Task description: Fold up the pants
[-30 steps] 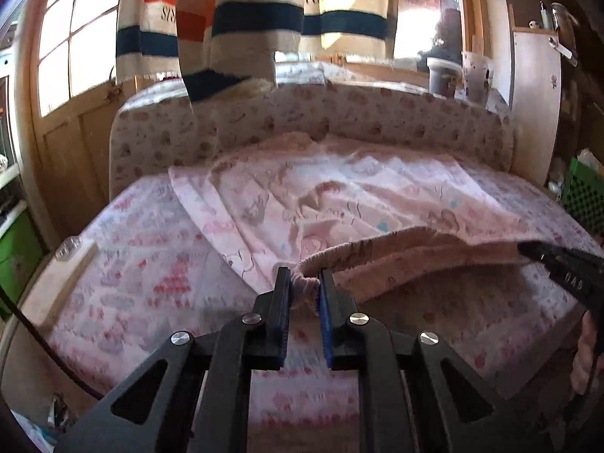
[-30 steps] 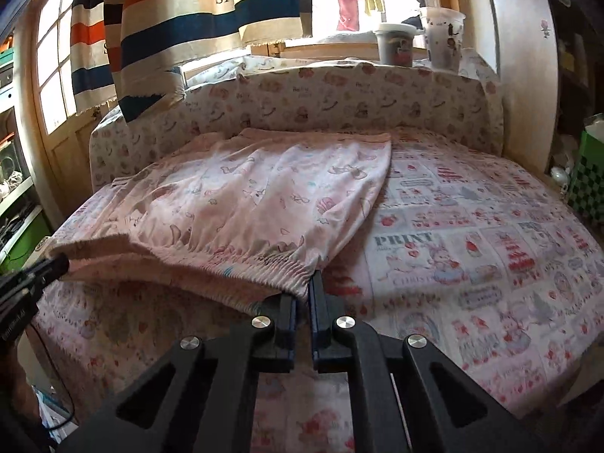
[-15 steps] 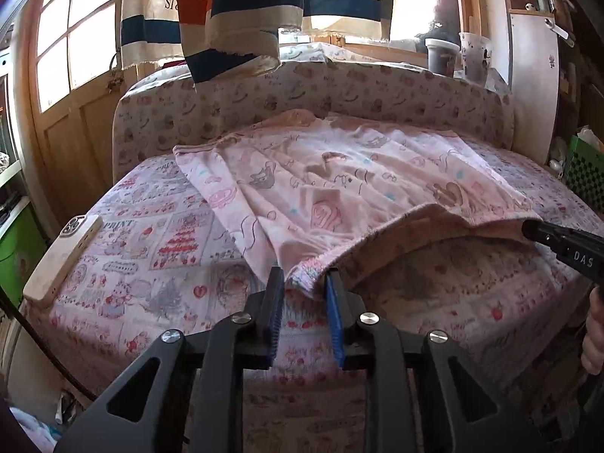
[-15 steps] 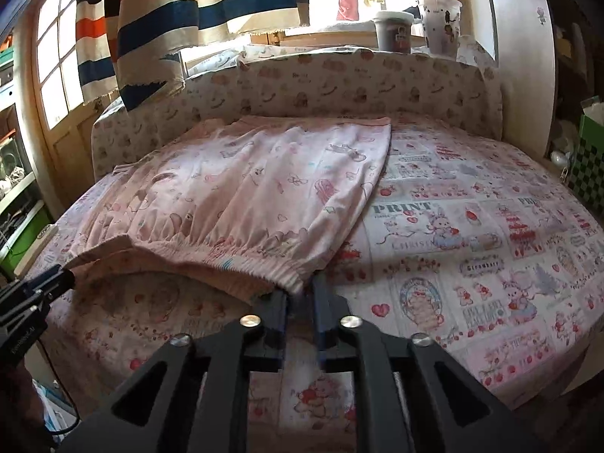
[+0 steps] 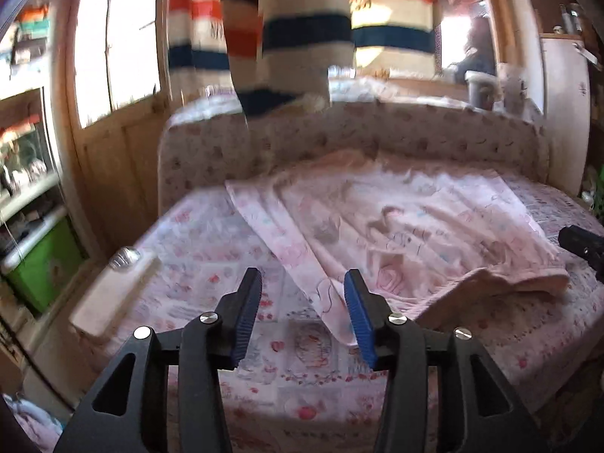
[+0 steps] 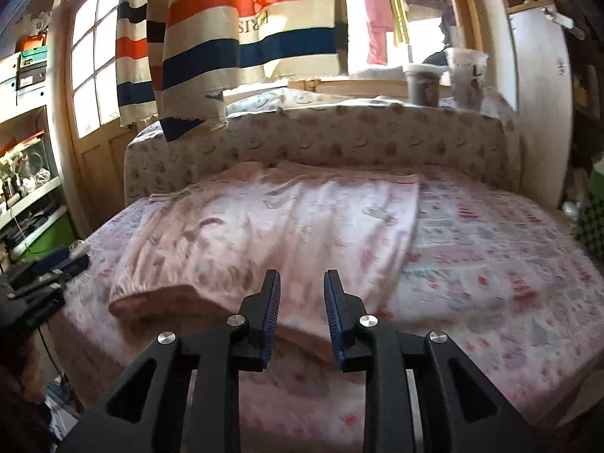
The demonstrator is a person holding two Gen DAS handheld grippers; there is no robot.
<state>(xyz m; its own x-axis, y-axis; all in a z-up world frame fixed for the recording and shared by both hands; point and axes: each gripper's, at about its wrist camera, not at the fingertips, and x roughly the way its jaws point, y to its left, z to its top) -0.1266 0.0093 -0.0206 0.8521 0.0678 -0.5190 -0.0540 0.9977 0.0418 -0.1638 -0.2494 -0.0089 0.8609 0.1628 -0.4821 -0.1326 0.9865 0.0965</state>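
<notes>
Pink printed pants (image 5: 407, 234) lie spread on the patterned bed cover (image 5: 211, 249), with the elastic waistband (image 6: 151, 290) toward me. My left gripper (image 5: 302, 298) hovers over the near left corner of the pants. Its jaws are opening; the cloth corner shows between them, but the pads do not touch it. In the right wrist view the pants (image 6: 287, 222) lie flat ahead of my right gripper (image 6: 302, 298), whose jaws are also opening above the near edge with nothing pinched. Each gripper shows at the edge of the other's view: right gripper (image 5: 581, 245), left gripper (image 6: 49, 275).
A pale phone (image 5: 117, 294) lies on the bed's left edge. A striped garment (image 6: 234, 37) hangs over the padded headboard (image 6: 339, 139). Two cups (image 6: 445, 79) stand on the ledge behind it. Shelves and a green box (image 5: 41, 260) are at left.
Both grippers have let go of the waistband and opened. The pants have dropped flat onto the bed, and both grippers have drawn back a little from the cloth.
</notes>
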